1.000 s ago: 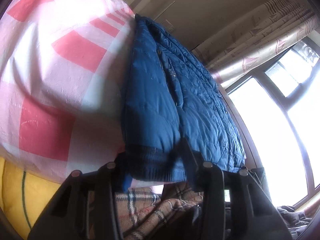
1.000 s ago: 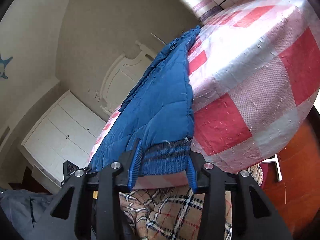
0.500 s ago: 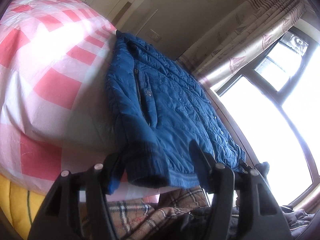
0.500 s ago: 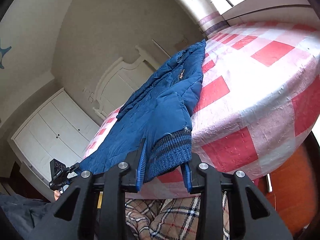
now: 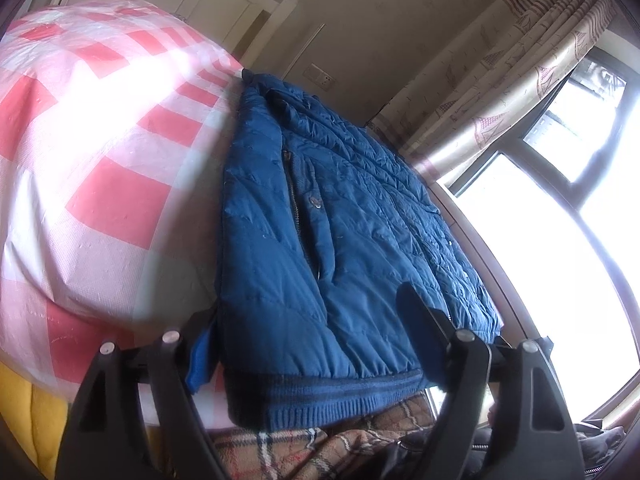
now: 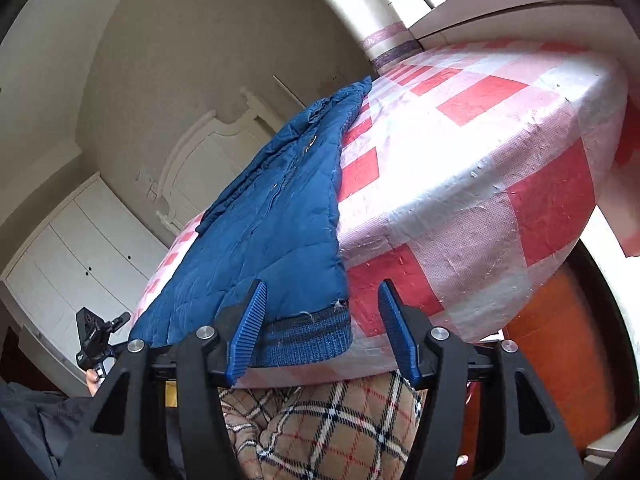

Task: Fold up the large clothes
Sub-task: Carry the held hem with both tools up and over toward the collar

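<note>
Jacket (image 5: 320, 248) first: it's a blue quilted puffer lying flat along the pink-and-red checked bedspread (image 5: 104, 184), collar toward the headboard (image 5: 280, 12) and knit hem (image 5: 320, 404) hanging a bit over the near edge. From the left wrist view, the left gripper (image 5: 308, 344) has its jaws spread wide either side of the hem corner, nothing pinched as far as I can see; the curtain (image 5: 520, 80) and a bright window sit off to the side. In the right wrist view the jacket (image 6: 272, 216) runs away up the bed, and the right gripper (image 6: 320, 328) is spread too, blue ribbed pads apart with the ribbed hem (image 6: 308, 340) sitting between them, not squeezed. A plaid blanket (image 6: 332, 432) is bunched below. My guess on handling: light, soft, puffy and a bit slick, so it'll spring back out of folds. I'd grab the knit hem corners since that rib is grippier than the shell.
</note>
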### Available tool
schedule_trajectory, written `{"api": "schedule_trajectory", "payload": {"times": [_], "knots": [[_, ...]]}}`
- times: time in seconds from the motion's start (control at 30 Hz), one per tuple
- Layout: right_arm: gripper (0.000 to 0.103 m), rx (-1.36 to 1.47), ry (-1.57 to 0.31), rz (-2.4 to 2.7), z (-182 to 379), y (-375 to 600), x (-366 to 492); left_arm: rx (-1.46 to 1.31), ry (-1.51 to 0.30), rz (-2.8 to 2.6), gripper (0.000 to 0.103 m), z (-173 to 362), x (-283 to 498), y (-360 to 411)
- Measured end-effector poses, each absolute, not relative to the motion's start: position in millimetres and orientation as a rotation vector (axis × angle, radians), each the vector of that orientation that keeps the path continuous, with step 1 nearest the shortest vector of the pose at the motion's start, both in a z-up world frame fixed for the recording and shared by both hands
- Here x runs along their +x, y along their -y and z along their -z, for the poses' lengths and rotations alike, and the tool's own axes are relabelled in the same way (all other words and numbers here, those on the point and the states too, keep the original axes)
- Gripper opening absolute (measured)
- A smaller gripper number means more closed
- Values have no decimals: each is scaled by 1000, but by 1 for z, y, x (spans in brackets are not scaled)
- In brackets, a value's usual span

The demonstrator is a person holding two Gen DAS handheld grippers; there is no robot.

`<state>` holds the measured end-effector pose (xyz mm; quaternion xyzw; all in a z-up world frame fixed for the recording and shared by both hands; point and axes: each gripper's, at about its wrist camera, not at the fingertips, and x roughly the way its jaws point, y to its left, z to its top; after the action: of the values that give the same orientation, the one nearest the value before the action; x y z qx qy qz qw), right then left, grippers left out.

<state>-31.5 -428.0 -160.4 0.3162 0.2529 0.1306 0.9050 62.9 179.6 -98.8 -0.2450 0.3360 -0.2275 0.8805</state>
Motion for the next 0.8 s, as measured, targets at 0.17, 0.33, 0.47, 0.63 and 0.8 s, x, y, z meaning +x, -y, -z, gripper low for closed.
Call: {"api": "schedule_trajectory", "payload": {"times": [0.17,0.33,0.47,0.63,0.8], "knots": [[64,694,-558,-294,176,437,-28,-511,-708,476,79,98,62,-181],[65,662,-618,-313,188,448,-40,-483,-711,469,84,97,62,-176],[66,681,-563,-324,188,447,-32,-471,-705,473,91,96,64,-170],[66,762,-473,-461,186,440,-17,-446,-711,471,92,95,64,-167],[66,779,-385,-603,165,428,-31,-448,-716,475,91,95,64,-168]]}}
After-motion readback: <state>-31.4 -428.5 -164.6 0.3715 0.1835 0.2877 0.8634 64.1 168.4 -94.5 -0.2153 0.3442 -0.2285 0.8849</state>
